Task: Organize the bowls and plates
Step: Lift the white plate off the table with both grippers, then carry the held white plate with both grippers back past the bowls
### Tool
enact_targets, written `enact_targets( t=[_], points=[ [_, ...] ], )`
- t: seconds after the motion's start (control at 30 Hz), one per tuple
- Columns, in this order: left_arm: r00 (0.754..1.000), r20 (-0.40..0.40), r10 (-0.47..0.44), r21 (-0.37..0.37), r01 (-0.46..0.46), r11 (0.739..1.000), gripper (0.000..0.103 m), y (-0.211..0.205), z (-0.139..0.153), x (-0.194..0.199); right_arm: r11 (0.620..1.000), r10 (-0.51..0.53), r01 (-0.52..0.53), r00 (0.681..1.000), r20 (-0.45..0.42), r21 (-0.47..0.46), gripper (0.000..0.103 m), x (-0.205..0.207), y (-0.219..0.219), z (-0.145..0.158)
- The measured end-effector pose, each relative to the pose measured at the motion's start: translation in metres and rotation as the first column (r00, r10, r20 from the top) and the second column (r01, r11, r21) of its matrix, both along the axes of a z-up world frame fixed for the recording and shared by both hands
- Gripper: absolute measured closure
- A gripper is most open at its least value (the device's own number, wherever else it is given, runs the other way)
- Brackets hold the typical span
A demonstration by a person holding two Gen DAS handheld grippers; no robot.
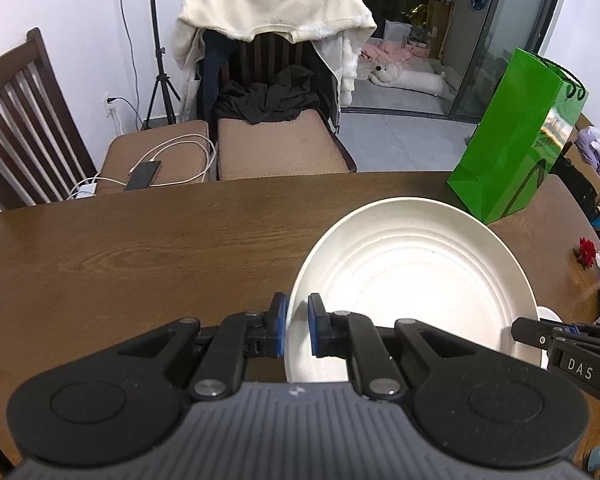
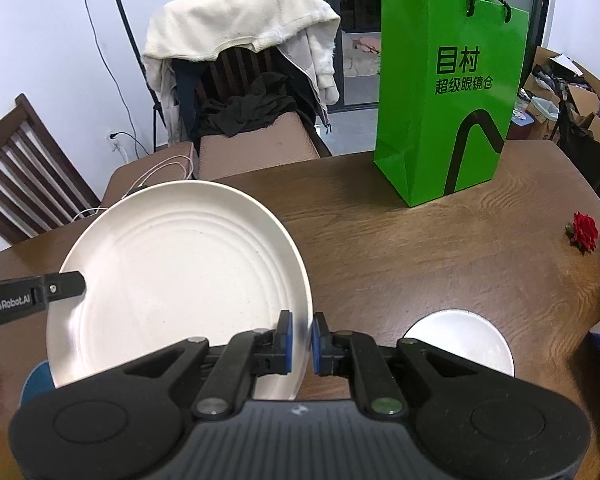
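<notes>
A large white plate is held above the brown table by both grippers. My left gripper is shut on the plate's left rim. My right gripper is shut on the right rim of the same plate. The right gripper's tip also shows in the left wrist view, and the left gripper's tip in the right wrist view. A smaller white dish lies on the table to the right of my right gripper; a sliver of it shows in the left wrist view.
A green paper bag stands at the table's far right. A red flower lies near the right edge. Two chairs with clothes and a phone with cables stand behind the table. A blue object peeks out under the plate.
</notes>
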State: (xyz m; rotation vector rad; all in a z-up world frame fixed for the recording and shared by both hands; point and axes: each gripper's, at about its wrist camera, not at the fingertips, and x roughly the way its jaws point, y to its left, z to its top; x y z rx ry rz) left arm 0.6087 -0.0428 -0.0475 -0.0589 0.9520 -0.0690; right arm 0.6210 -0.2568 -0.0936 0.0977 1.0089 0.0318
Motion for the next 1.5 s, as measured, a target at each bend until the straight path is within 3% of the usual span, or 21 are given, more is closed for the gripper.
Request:
enact_targets(
  t=[1.5],
  points=[
    [0.989,0.027,0.142,-0.027,-0.142,0.990,0.091,0.048,0.056,-0.203,0.990,0.139,-0.139,0.990,0.034,-0.012,0.093,-0.179,0.050,0.058]
  ],
)
